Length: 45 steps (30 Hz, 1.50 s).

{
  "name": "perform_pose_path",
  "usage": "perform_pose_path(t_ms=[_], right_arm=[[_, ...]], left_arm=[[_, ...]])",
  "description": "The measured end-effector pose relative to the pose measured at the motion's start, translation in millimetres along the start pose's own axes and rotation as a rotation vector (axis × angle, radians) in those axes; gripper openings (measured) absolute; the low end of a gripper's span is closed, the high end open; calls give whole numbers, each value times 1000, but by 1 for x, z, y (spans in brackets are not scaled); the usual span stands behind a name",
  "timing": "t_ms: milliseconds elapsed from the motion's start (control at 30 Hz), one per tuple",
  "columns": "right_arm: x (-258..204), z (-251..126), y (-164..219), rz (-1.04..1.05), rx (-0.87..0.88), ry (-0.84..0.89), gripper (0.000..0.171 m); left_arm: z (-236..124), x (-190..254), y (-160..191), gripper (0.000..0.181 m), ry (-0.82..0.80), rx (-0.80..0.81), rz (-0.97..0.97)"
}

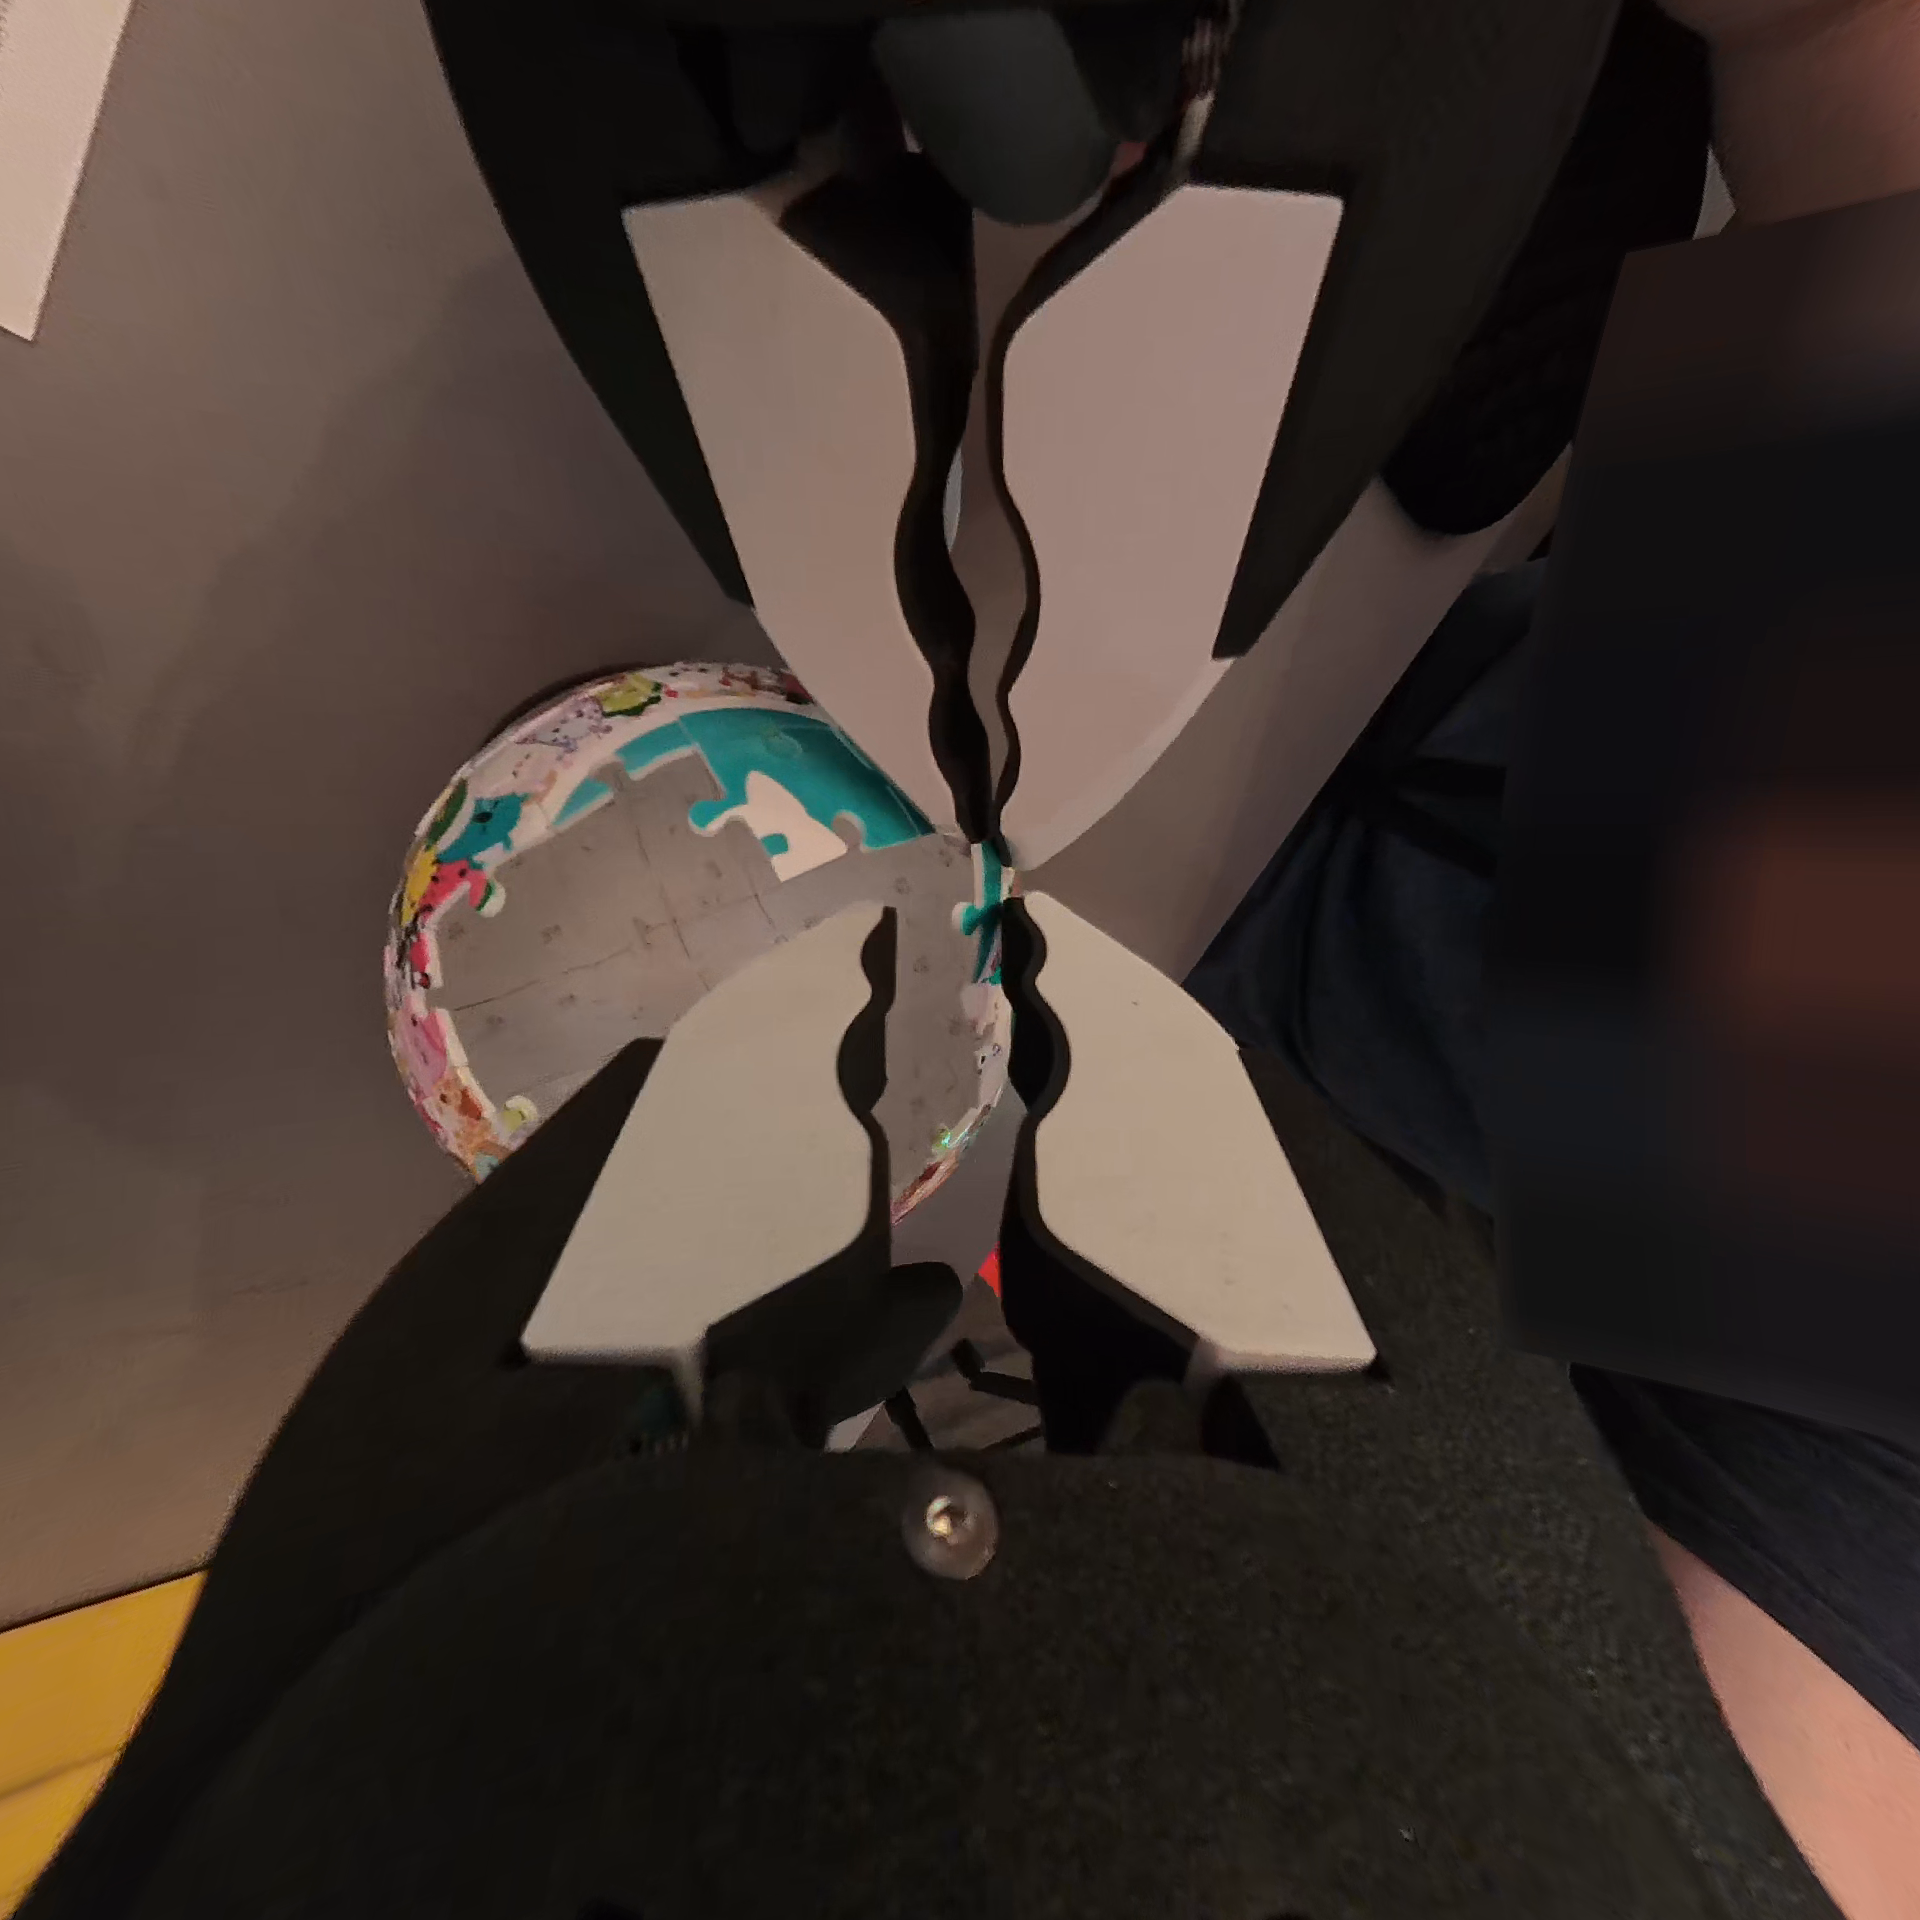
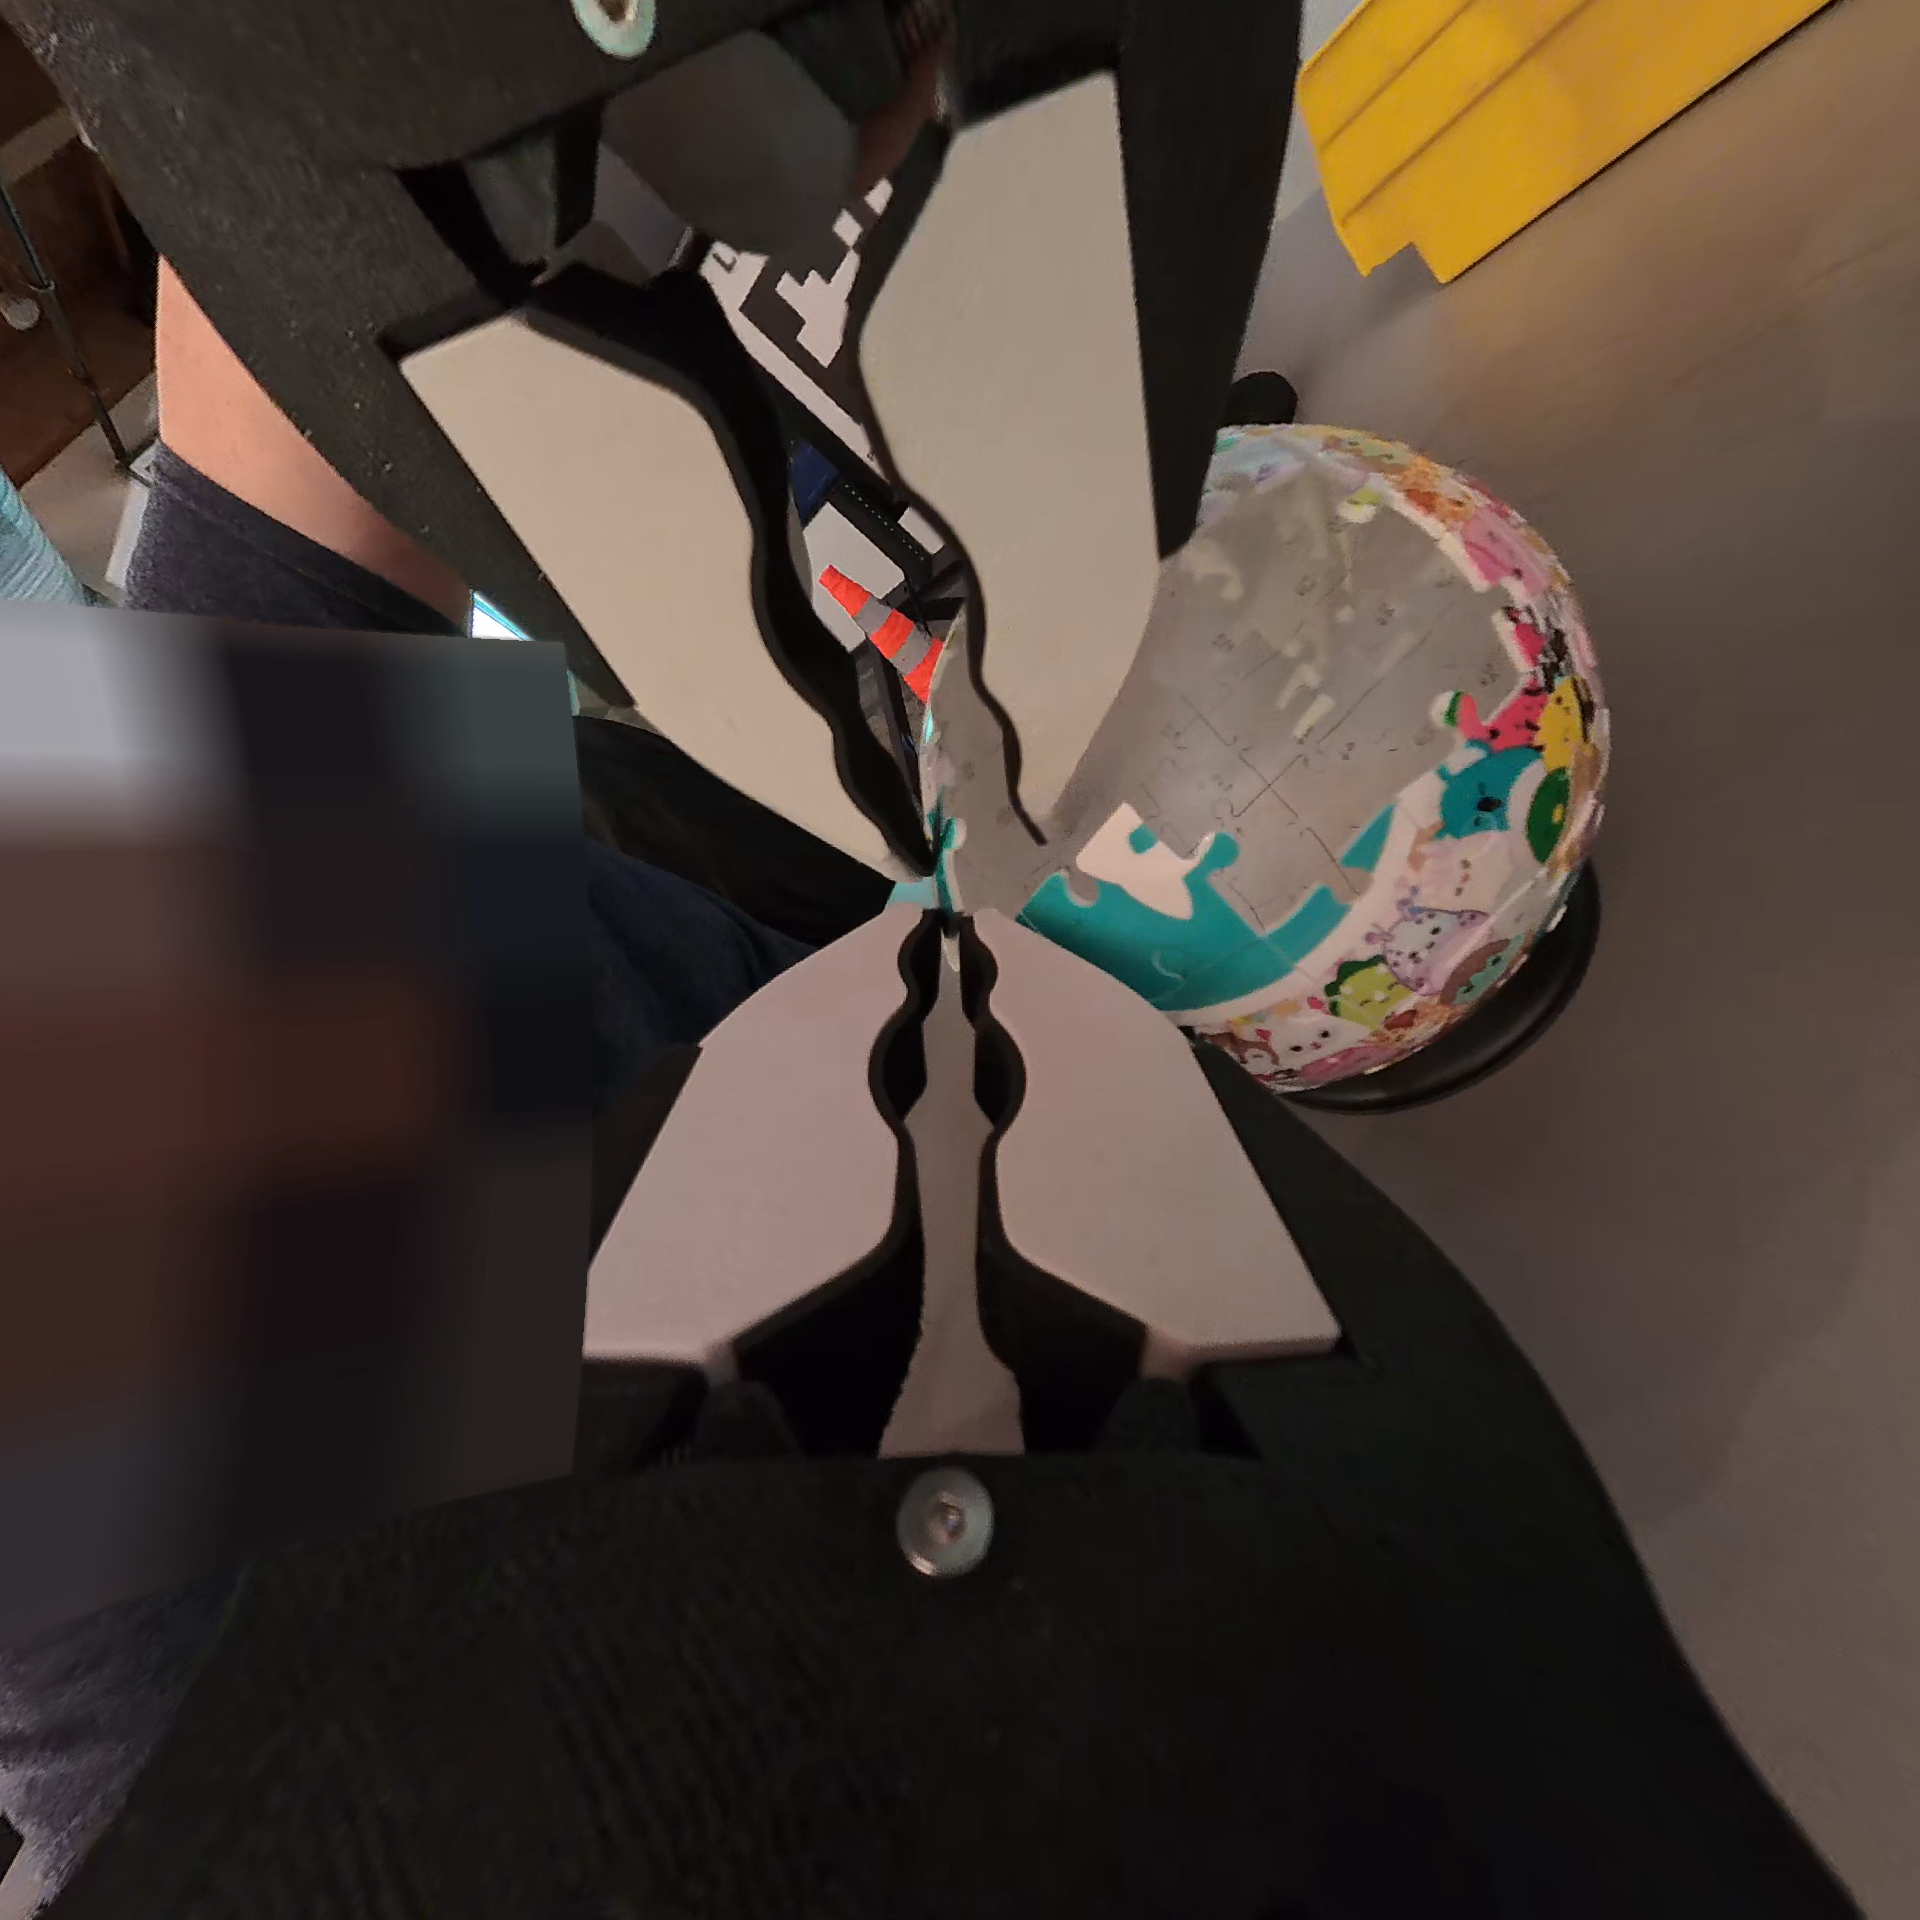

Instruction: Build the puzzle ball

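Note:
The puzzle ball [image 1: 582,935] is a part-built hollow shell with colourful cartoon pieces, a teal band and a large gap that shows its grey inside. It sits on a black ring stand [image 2: 1507,1039] on the grey table. My left gripper [image 1: 951,914] is open, with one finger inside the gap and one outside the rim. My right gripper [image 2: 945,925] comes from the opposite side and is shut on a teal puzzle piece [image 1: 992,883], held at the ball's rim. Both grippers meet tip to tip there. The right gripper [image 1: 987,831] shows at the top of the left wrist view, and the left gripper [image 2: 977,847] at the top of the right wrist view.
A yellow bin [image 2: 1538,125] lies on the table beyond the ball; its corner also shows in the left wrist view [image 1: 62,1683]. A white sheet [image 1: 42,156] lies at the table's far left. A person's legs [image 1: 1766,1558] are close by the table edge. Only a small space, under 4 cm, lies between the two pairs of fingers.

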State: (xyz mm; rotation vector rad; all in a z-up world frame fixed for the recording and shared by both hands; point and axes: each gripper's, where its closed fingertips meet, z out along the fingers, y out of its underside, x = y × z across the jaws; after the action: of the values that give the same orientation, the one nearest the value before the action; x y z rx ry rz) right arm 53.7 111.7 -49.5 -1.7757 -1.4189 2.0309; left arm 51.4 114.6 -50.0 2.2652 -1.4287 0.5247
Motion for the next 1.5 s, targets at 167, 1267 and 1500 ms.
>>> perform_pose_path(t_ms=[167, 1267, 1500], right_arm=[[0, 0, 0, -5, 1, -2, 4], [-32, -13, 23, -459, -8, 87, 9], [-27, 0, 17, -805, 13, 314, 8]], left_arm=[[1, 5, 0, 9, 36, -11, -5], [3, 7, 3, 8, 35, -45, 11], [4, 8, 4, 8, 40, -50, 11]])
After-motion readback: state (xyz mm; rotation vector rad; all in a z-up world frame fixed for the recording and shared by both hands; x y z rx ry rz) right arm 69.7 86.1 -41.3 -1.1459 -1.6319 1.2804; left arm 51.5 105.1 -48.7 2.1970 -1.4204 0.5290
